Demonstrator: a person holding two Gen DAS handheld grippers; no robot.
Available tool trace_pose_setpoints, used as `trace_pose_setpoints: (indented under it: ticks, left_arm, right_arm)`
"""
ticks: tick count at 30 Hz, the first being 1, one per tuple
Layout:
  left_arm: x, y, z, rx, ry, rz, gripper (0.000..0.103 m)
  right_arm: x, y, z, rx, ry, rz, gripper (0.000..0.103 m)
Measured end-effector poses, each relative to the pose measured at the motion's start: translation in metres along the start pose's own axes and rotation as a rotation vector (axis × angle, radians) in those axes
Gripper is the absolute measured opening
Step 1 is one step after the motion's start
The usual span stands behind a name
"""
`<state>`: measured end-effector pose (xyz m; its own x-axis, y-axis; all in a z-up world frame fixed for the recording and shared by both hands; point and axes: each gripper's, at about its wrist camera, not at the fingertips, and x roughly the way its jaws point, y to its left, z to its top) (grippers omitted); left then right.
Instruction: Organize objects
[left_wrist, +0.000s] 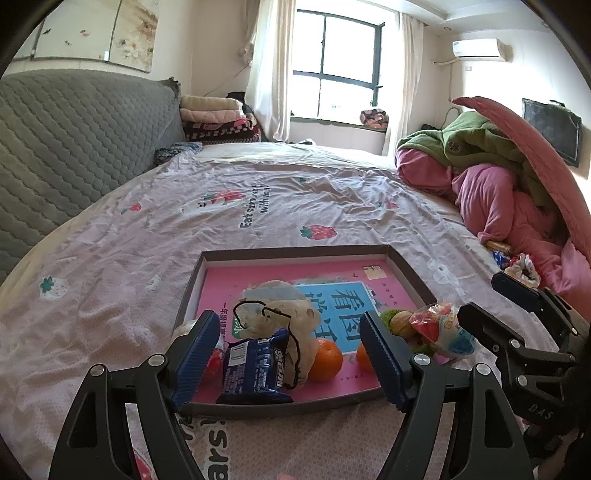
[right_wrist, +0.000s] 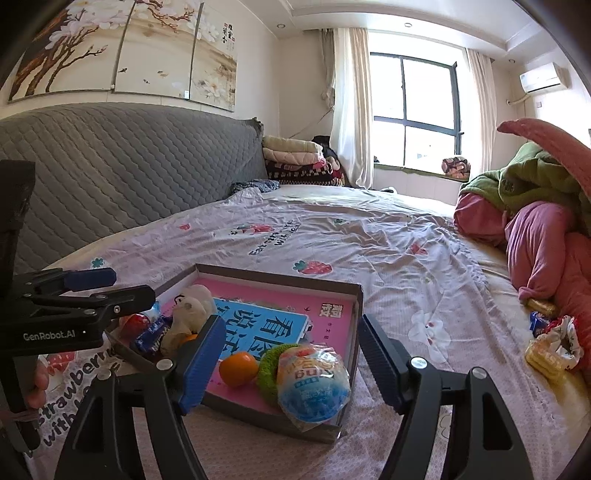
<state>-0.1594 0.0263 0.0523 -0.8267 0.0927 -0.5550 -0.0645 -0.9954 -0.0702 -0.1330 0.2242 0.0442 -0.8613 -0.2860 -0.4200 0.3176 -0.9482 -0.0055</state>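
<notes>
Shallow dark-rimmed tray (left_wrist: 404, 267) on the bedsheet (left_wrist: 258, 206), lined with a pink book (left_wrist: 295, 273) bearing a blue title panel; it lies directly ahead of and below both tools. Contents, nearest the left gripper (left_wrist: 290, 350): a dark blue snack packet (left_wrist: 255, 369) standing against the near rim between the two blue pads; behind it a pale plush toy (left_wrist: 291, 306) with a black cord; an orange (left_wrist: 325, 360) just right of the packet; a second orange (right_wrist: 238, 368), partly hidden by the right pad. Nearest the right gripper (right_wrist: 291, 362): a green ring (right_wrist: 267, 365) touching the second orange, and a blue-and-orange bagged snack (right_wrist: 314, 384) leaning on the tray's near corner between the fingers. Left gripper: jaws spread wide, pads clear of the packet, nothing held. Right gripper: jaws spread wide, pads not pressing the bagged snack, nothing held. Further out: loose wrapped snacks (right_wrist: 550, 350) on the sheet right of the right gripper, beside heaped pink and green bedding (right_wrist: 535, 229); grey quilted headboard (right_wrist: 129, 177) to the left; window (right_wrist: 413, 107) far ahead.
</notes>
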Motion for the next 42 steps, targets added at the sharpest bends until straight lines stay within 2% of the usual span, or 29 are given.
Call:
trace_pose_setpoints:
  ticks: [6,16,20,31,42]
  left_arm:
    - [-0.004,0.004,0.001,-0.004,0.010,0.027,0.079]
    - [-0.024,0.011,-0.005,0.003,0.016,0.018,0.079]
    - [-0.033,0.013,-0.008,-0.002,0.013,0.015,0.079]
    - [-0.050,0.016,-0.028,-0.005,0.019,0.047,0.079]
    - [-0.067,0.019,-0.042,-0.029,0.025,0.063,0.079]
  right_arm:
    - [-0.008,0.003,-0.001,0.037,-0.001,-0.015,0.079]
    - [-0.027,0.014,0.001,0.045,-0.003,-0.062,0.080]
    - [-0.034,0.020,0.001,0.067,-0.010,-0.054,0.080]
    - [-0.041,0.042,-0.006,0.056,0.035,-0.079,0.080]
    - [-0.056,0.057,-0.008,0.039,0.030,-0.083,0.080]
